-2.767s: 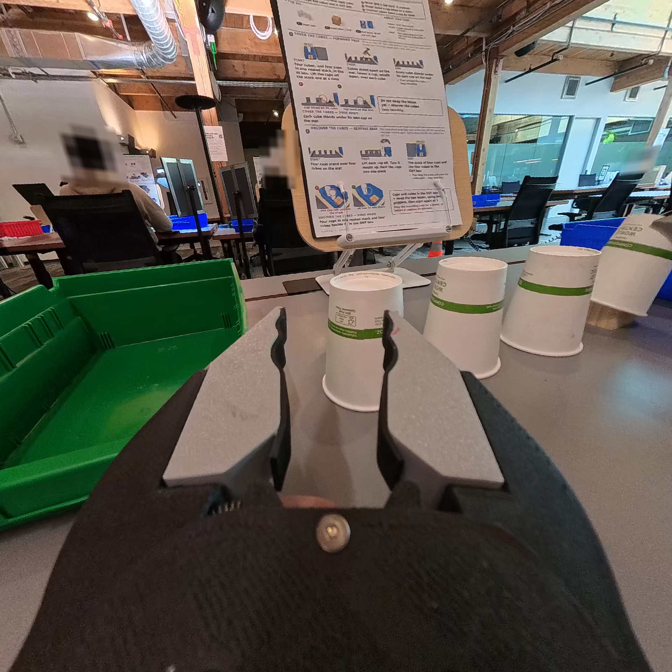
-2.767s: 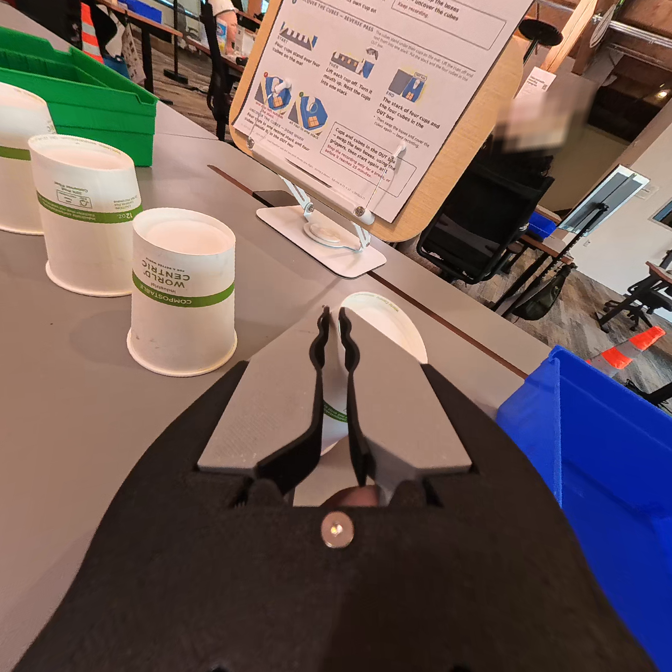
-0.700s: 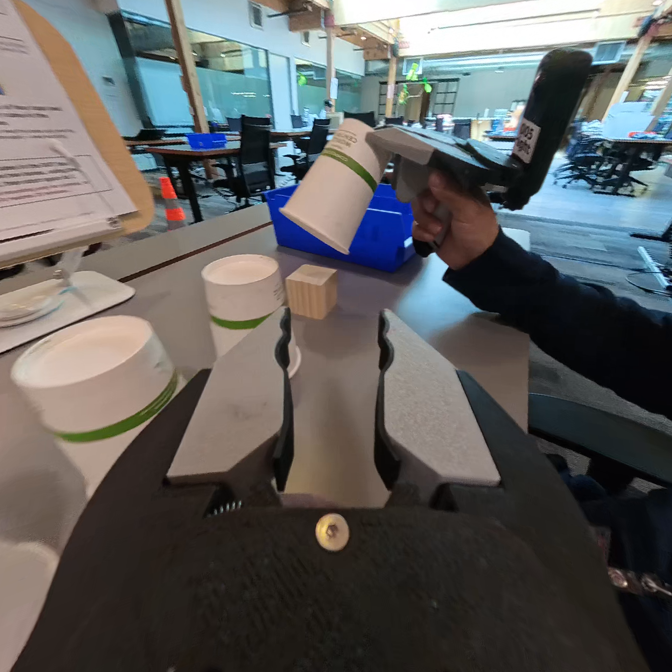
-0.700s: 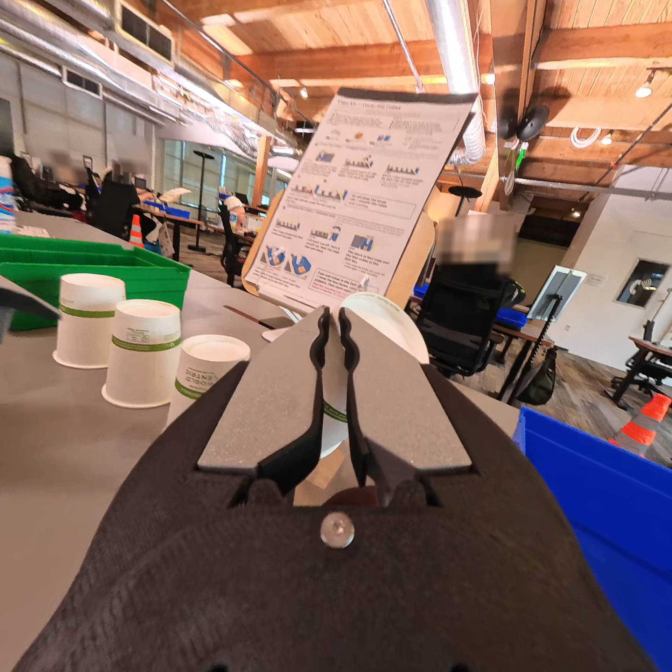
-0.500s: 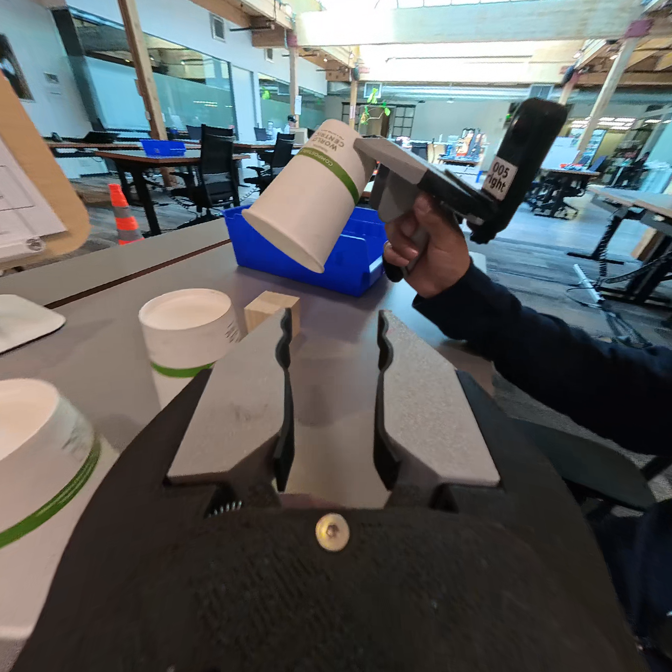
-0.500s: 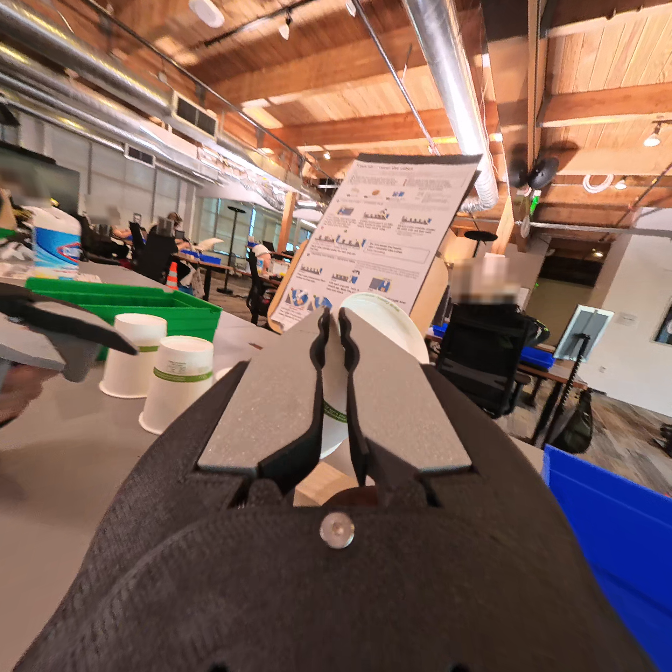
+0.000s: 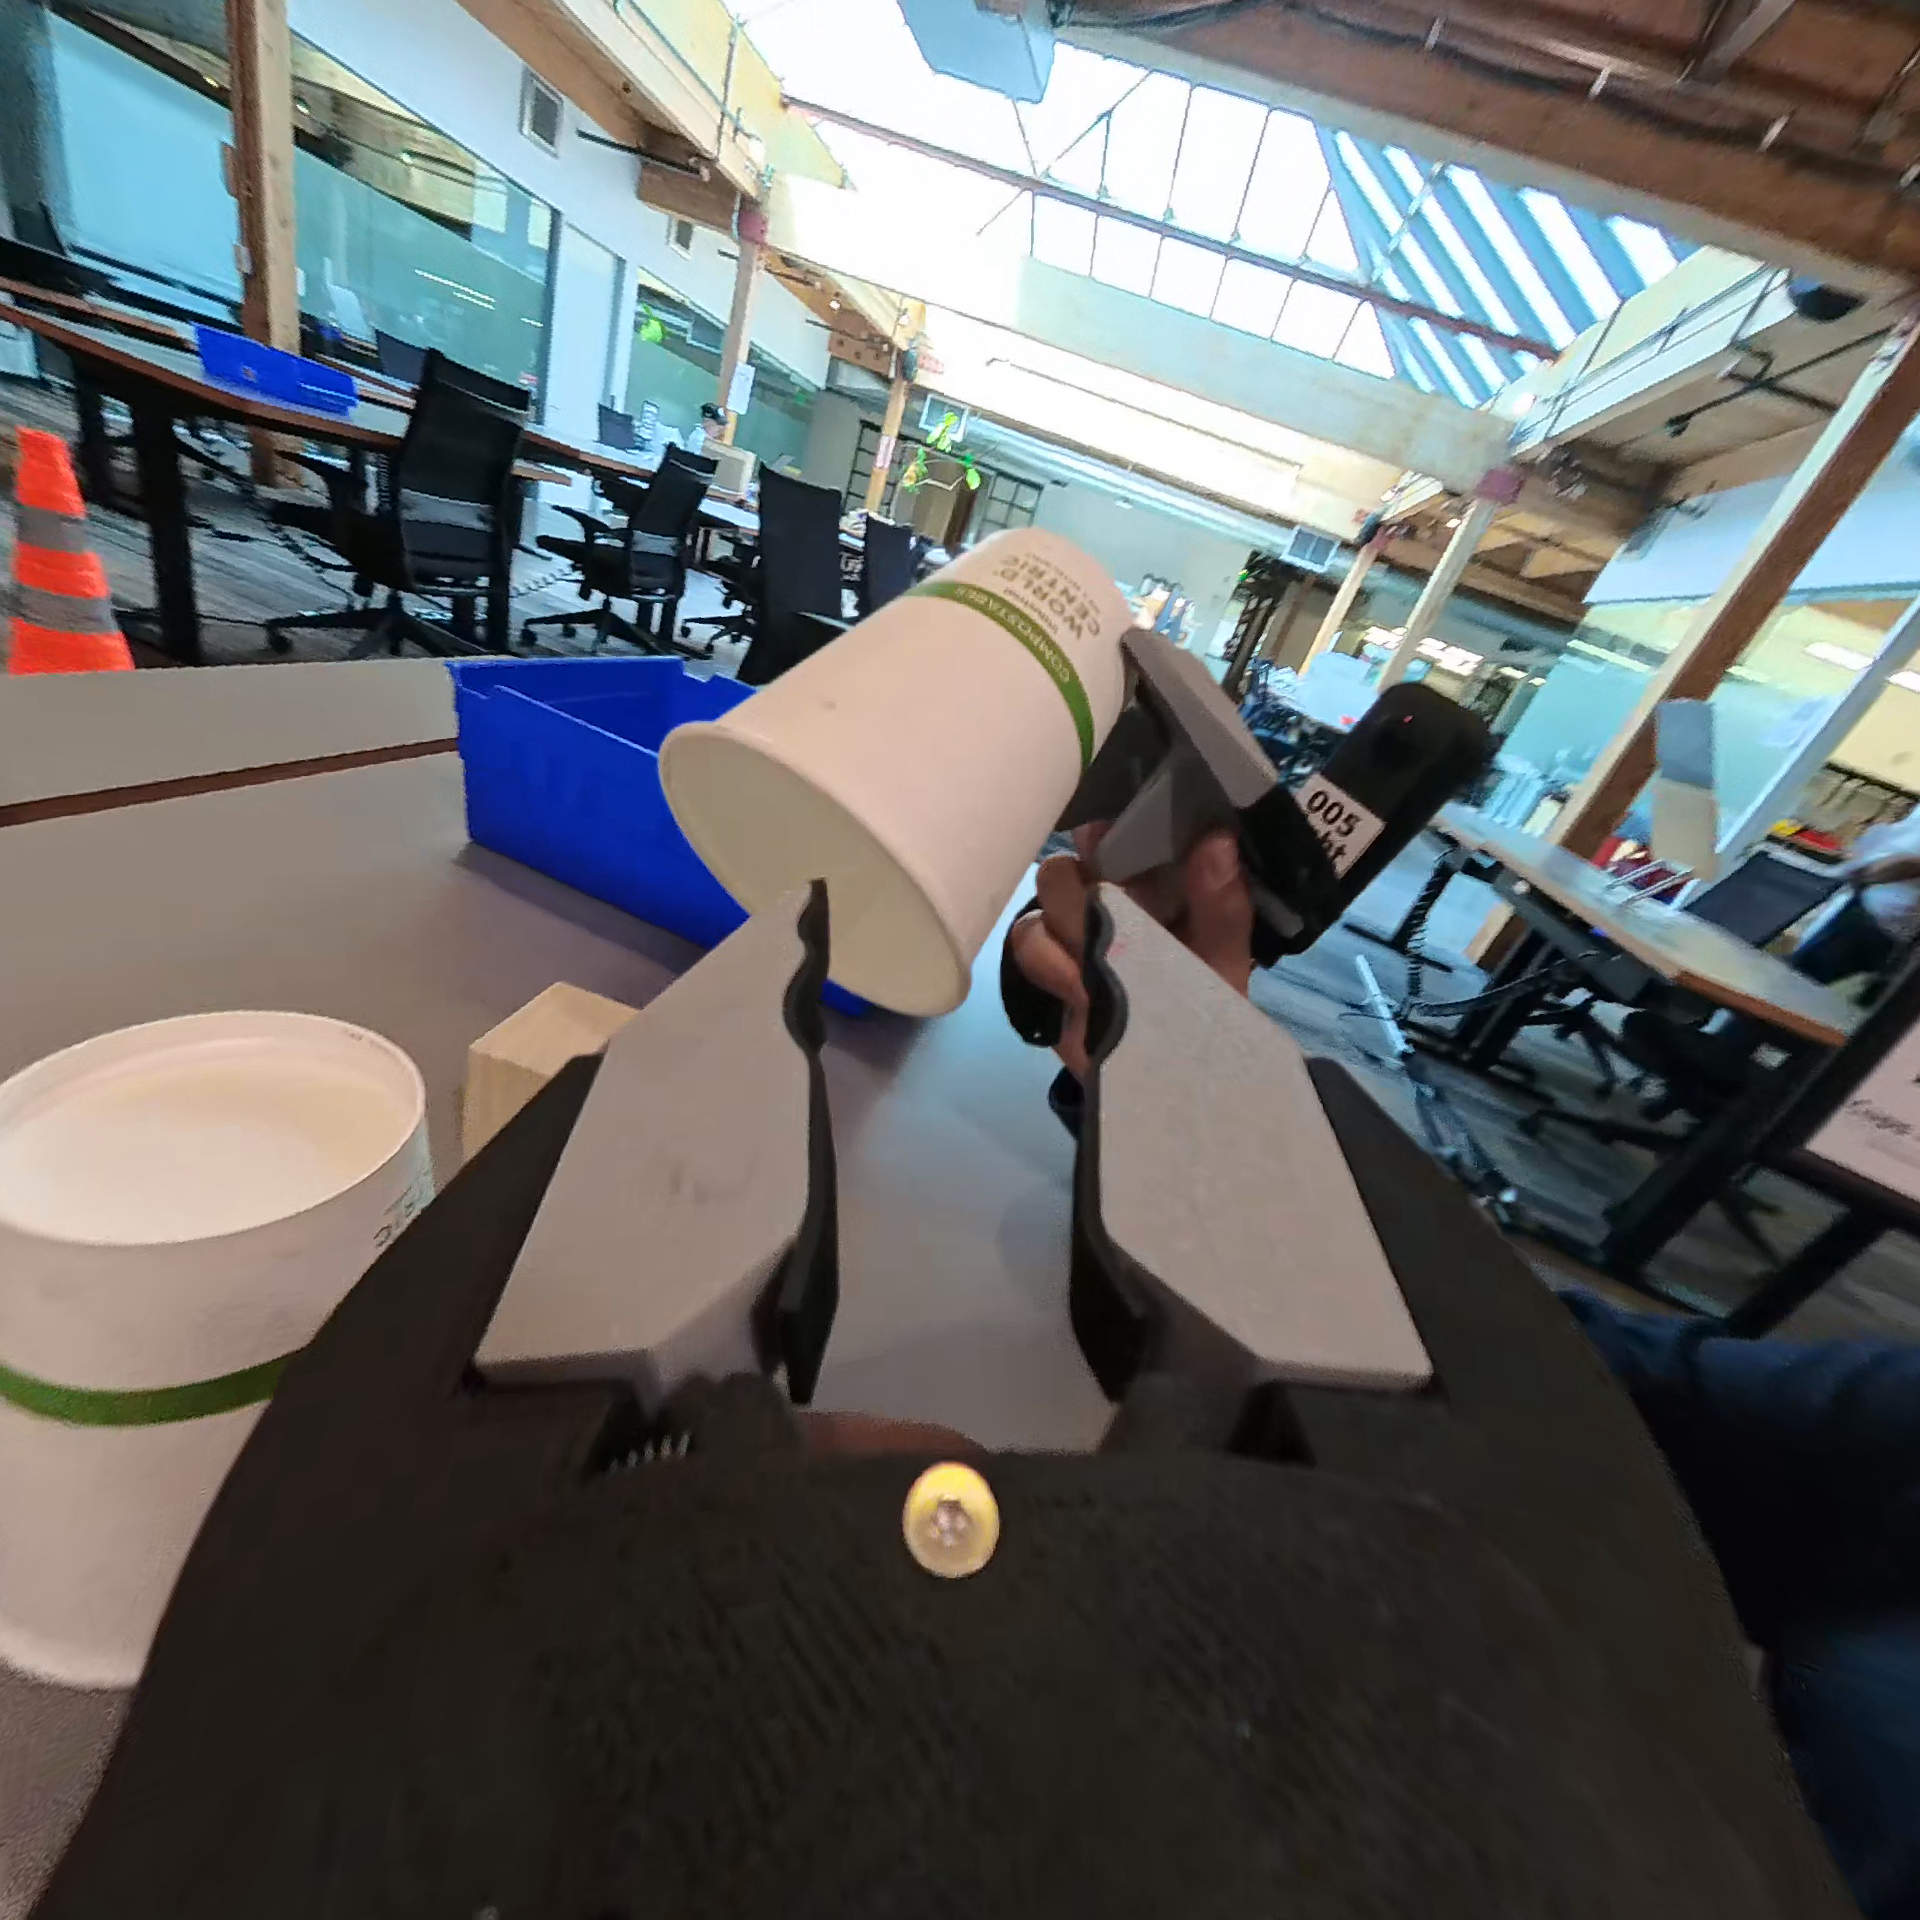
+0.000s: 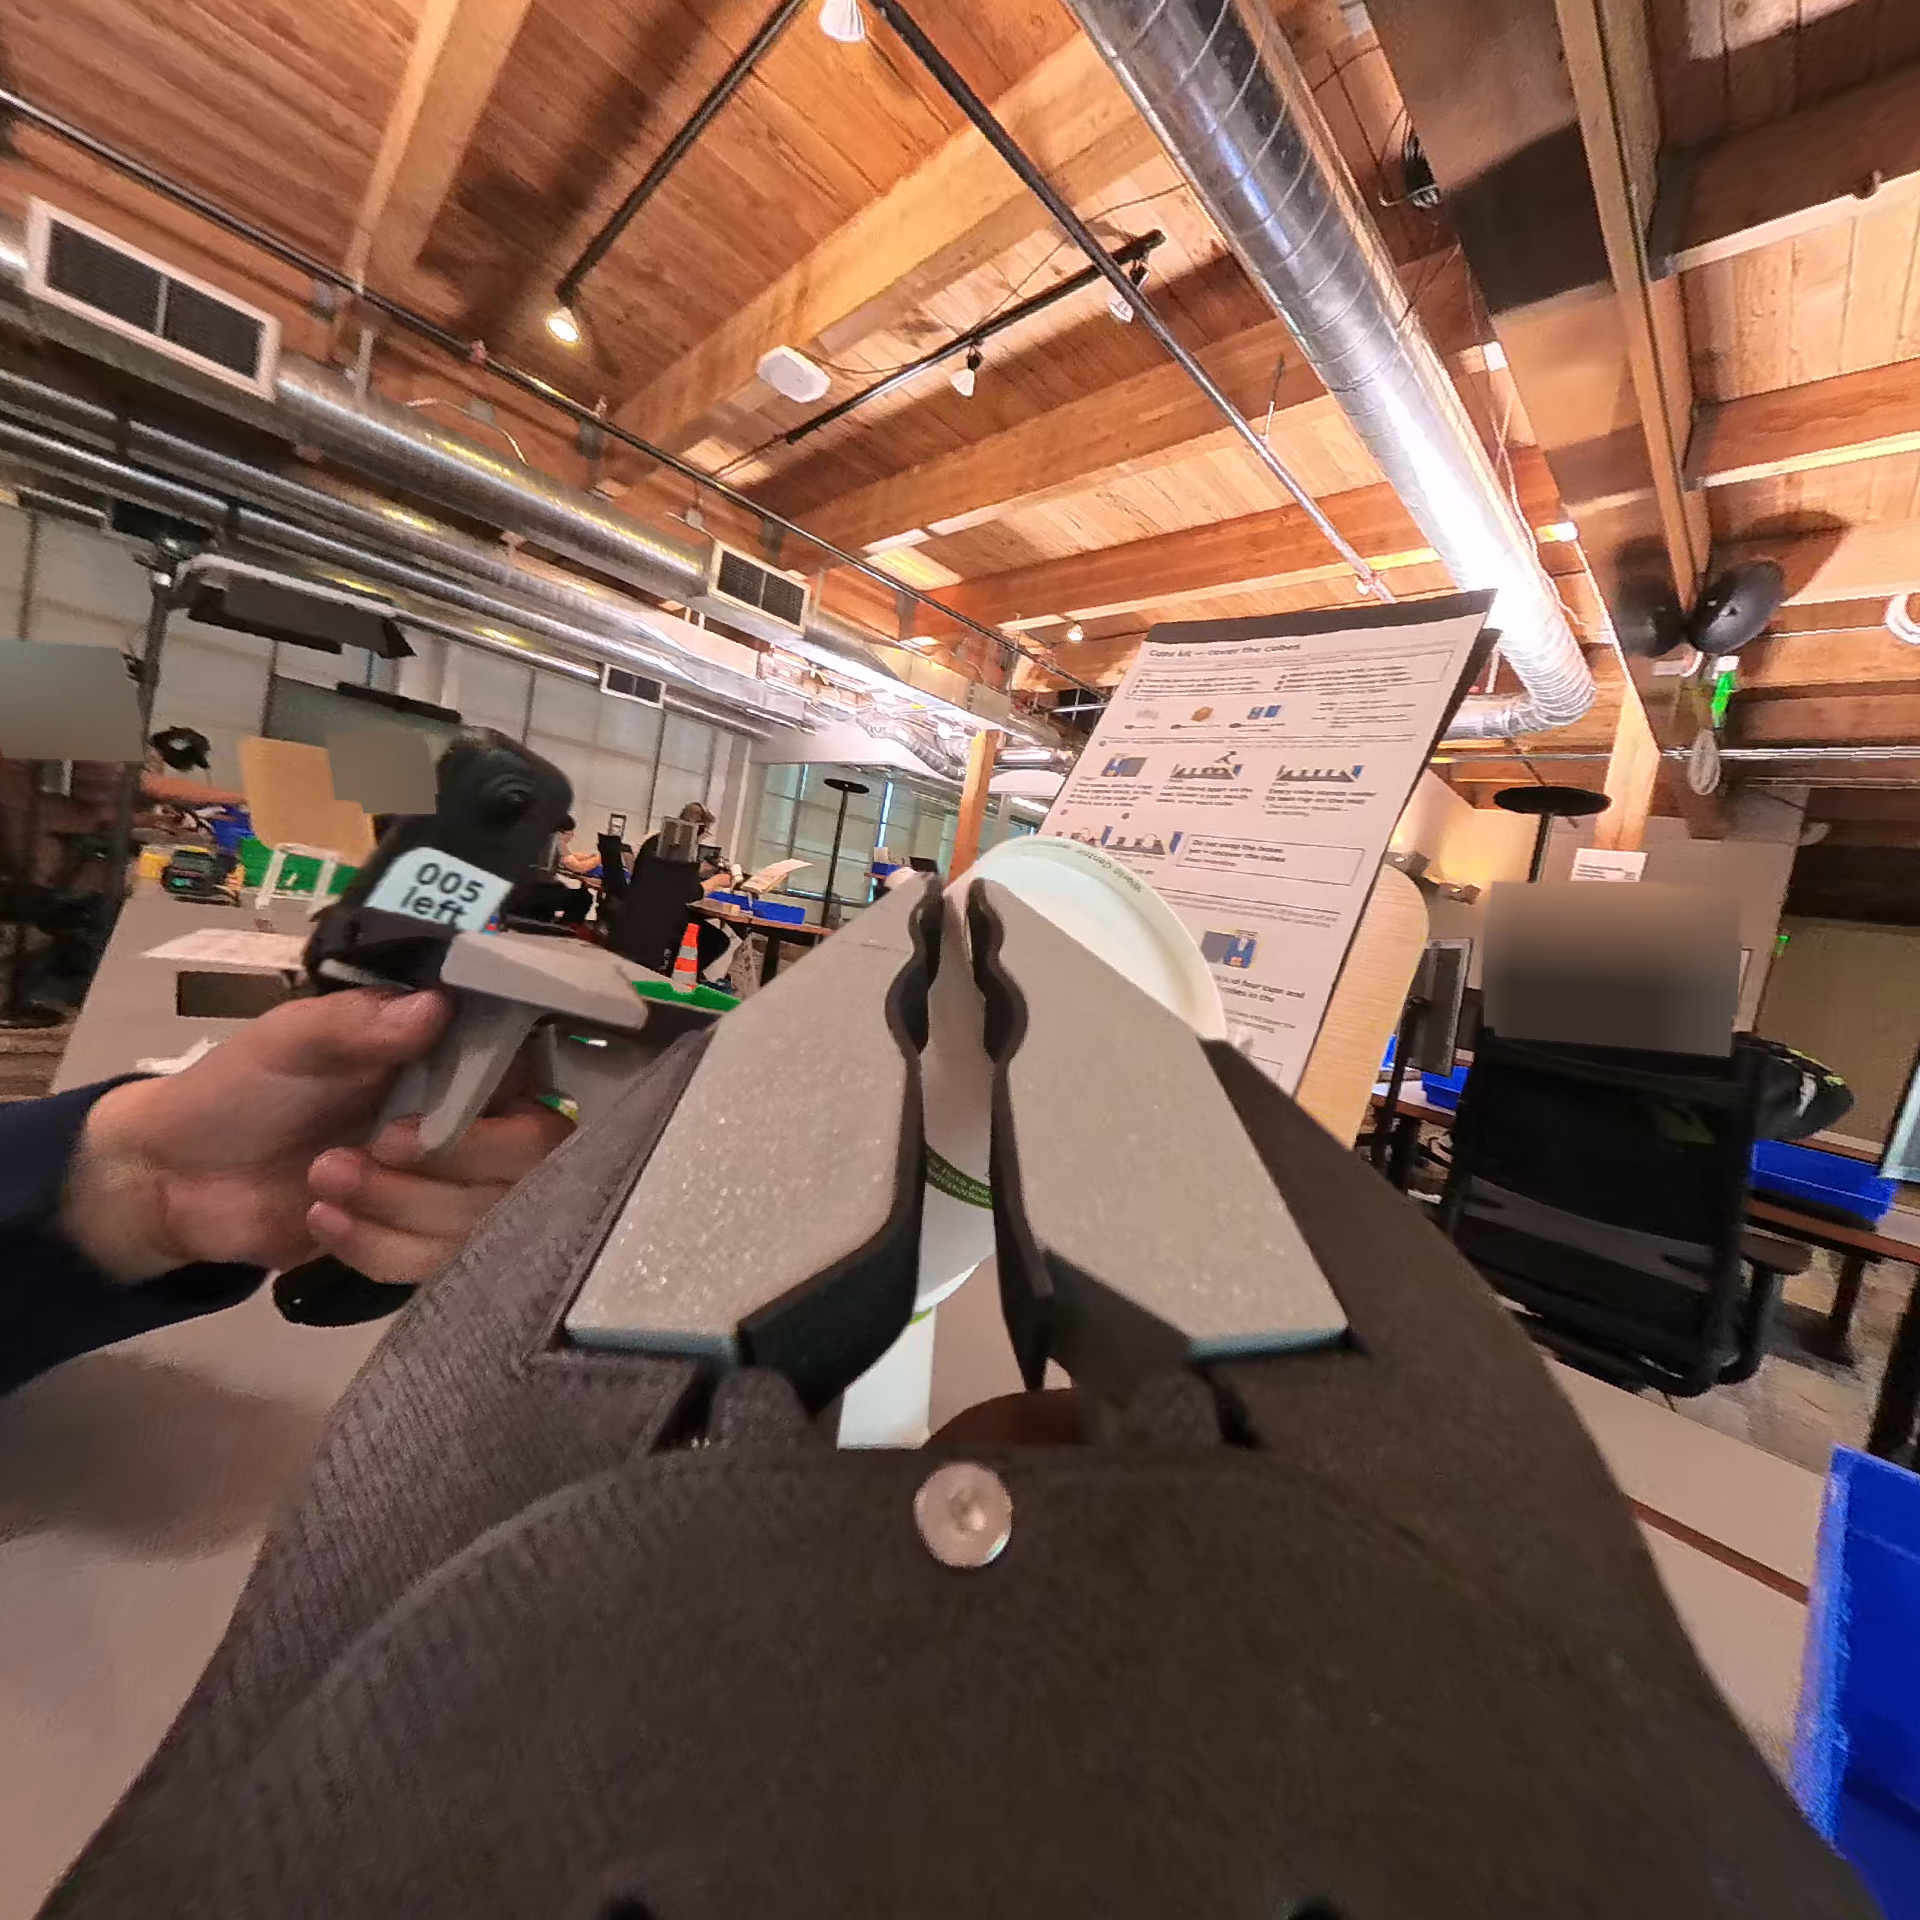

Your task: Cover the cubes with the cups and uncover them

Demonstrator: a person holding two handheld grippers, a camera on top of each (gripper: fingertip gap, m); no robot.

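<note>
My right gripper point(image 8: 954, 914) is shut on the wall of a white paper cup with a green band point(image 8: 1101, 935) and holds it tilted in the air. In the left wrist view the same cup point(image 7: 894, 769) hangs over the table with its mouth toward me, held near its base by the right gripper point(image 7: 1132, 727). My left gripper point(image 7: 951, 914) is open and empty, just in front of the cup's mouth. A bare wooden cube point(image 7: 540, 1039) stands on the grey table point(image 7: 260, 883). An upside-down cup point(image 7: 177, 1247) stands at the left. The left gripper also shows in the right wrist view point(image 8: 540, 987).
A blue bin point(image 7: 582, 769) sits on the table behind the held cup; its edge shows at the right point(image 8: 1860, 1662). An instruction sheet on a wooden stand point(image 8: 1268, 810) rises behind the cup. Office desks and chairs fill the room beyond.
My right gripper lifted its cup off the cube and tilted it up. My left gripper swung right from the row of cups and now faces the held cup's mouth.
</note>
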